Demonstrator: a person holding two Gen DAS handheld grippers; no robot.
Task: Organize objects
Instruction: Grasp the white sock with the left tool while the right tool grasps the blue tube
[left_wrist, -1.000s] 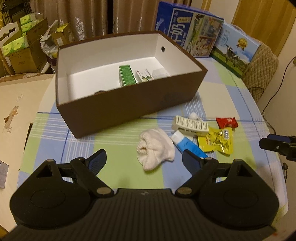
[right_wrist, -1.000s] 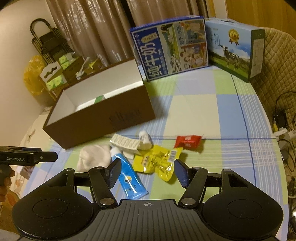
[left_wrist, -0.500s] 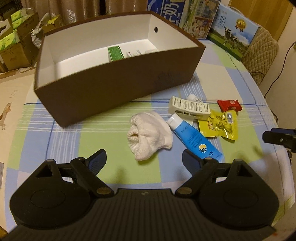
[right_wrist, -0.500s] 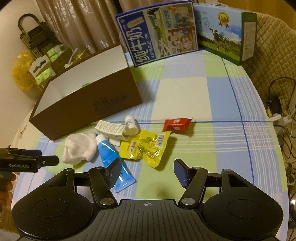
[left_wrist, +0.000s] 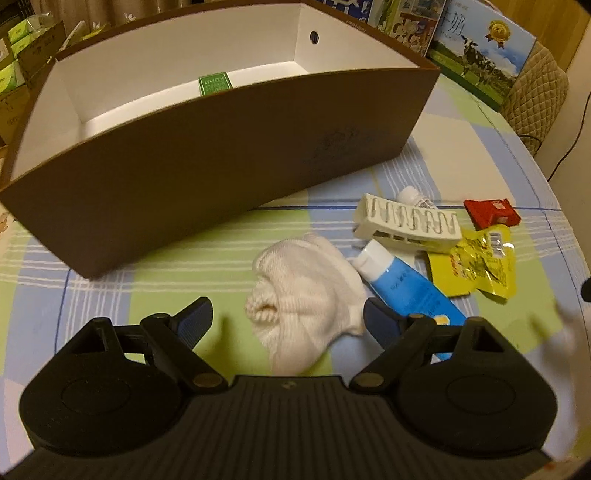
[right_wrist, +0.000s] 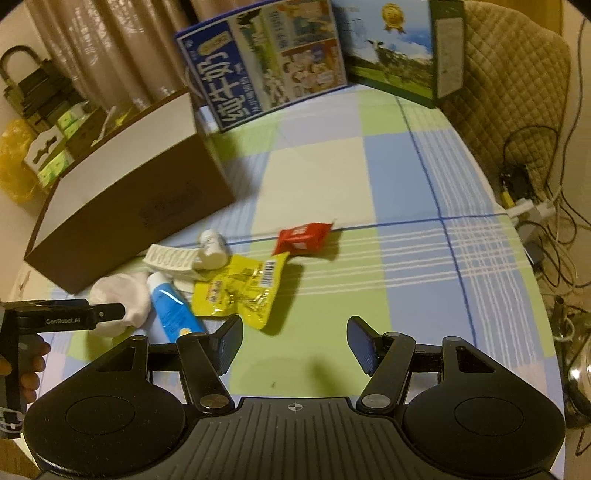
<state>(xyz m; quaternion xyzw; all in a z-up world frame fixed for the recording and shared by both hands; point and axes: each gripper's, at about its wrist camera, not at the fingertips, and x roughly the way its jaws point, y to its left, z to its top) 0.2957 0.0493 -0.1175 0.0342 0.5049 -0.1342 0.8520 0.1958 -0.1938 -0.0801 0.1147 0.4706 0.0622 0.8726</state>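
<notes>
The left gripper (left_wrist: 287, 323) is held with its fingers spread wide, and a white knitted sock (left_wrist: 301, 301) lies on the tablecloth between them, not gripped. Just right of the sock, a blue tube with a white cap (left_wrist: 402, 282) is seen, its lower end hidden behind the right finger. A white ribbed plastic piece (left_wrist: 408, 221) lies above the tube, with a small white bottle (left_wrist: 415, 195) touching its far edge. A yellow snack packet (left_wrist: 476, 260) lies right of the tube, and a red packet (left_wrist: 491, 212) lies just beyond it. Behind this cluster a brown box with a white interior (left_wrist: 207, 155) stands open on the checked tablecloth (left_wrist: 110, 295); a green carton (left_wrist: 215, 83) is visible inside near the far wall.

The right gripper (right_wrist: 294, 341) is also held wide open, with nothing between its fingers, above a bare green patch of cloth. The yellow packet lies just ahead of its left finger. 2 milk cartons, a blue one (right_wrist: 266, 62) and a green one (right_wrist: 402, 48), stand at the table's far edge. A hand (right_wrist: 31, 363) is seen on the left gripper's handle.
</notes>
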